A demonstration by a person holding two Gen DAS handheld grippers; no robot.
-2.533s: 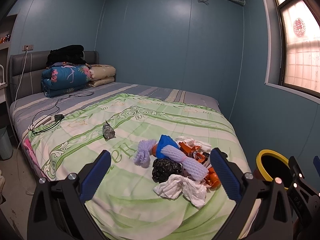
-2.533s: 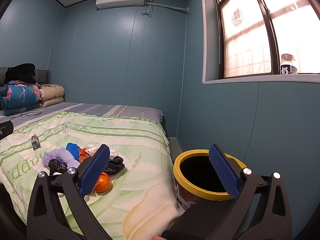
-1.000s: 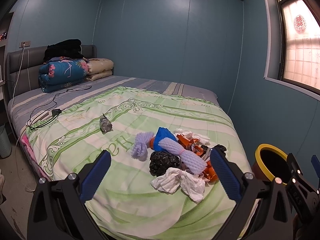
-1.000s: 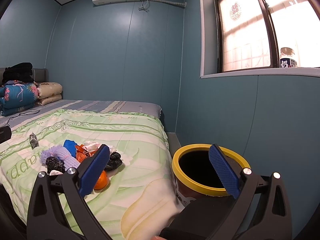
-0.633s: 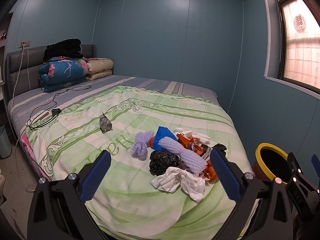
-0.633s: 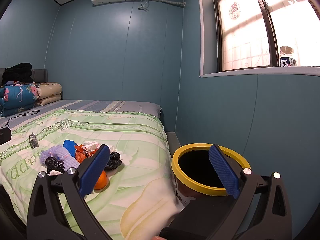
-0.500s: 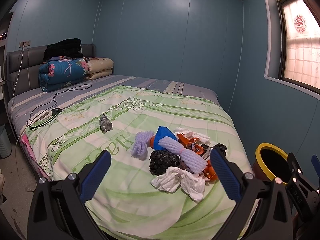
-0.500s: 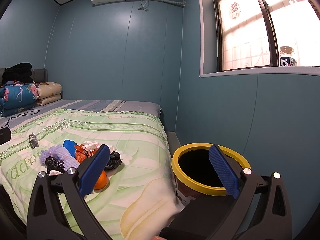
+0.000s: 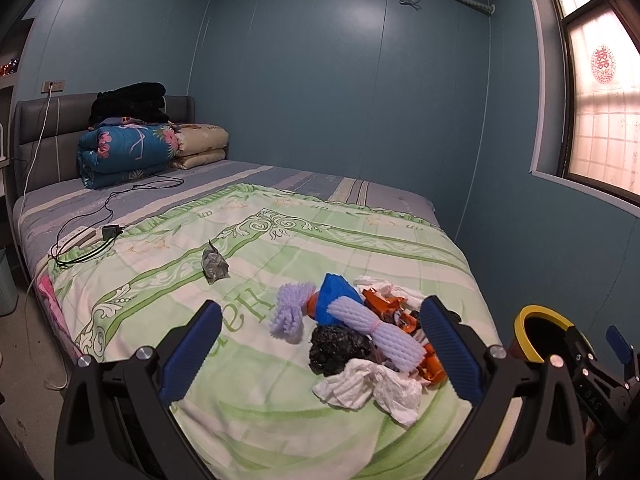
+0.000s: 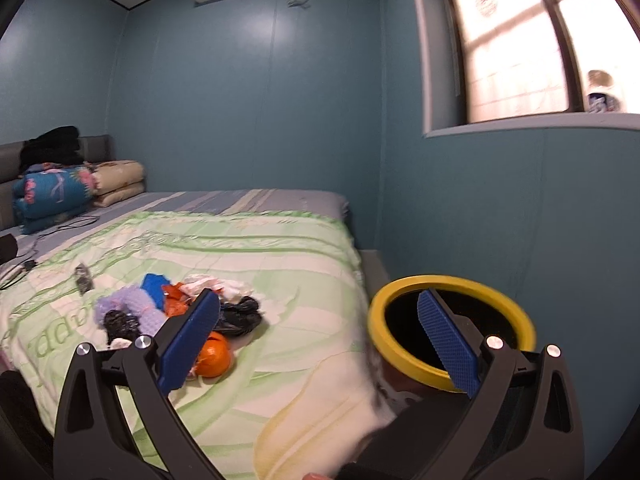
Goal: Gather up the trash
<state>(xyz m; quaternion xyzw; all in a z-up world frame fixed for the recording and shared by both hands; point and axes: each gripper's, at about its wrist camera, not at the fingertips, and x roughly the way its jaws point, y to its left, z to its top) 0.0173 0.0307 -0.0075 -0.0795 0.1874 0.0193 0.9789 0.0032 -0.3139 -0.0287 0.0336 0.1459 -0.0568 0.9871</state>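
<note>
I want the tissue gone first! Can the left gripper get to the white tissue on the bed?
Probably yes. The left gripper is open and empty, and the white tissue lies at the near edge of the trash pile, with only bare blanket before it.

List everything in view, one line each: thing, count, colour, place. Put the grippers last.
foam fruit nets: two, lilac, trash pile on the quilt
plastic bags: two, black, in the pile
tissues: a crumpled bunch, white, near edge of the pile
wrappers: several, orange, in the pile
blue piece: one, blue, behind the nets
orange: one, orange, pile's near side
foil scrap: one, grey, alone on the quilt
bin: one, yellow rim, floor beside the bed
quilt: one, green and cream, on the bed
folded bedding: stack, blue, beige, black, at the headboard
cable: one, black, on the mattress
left gripper: blue pads, open
right gripper: blue pads, open
</note>
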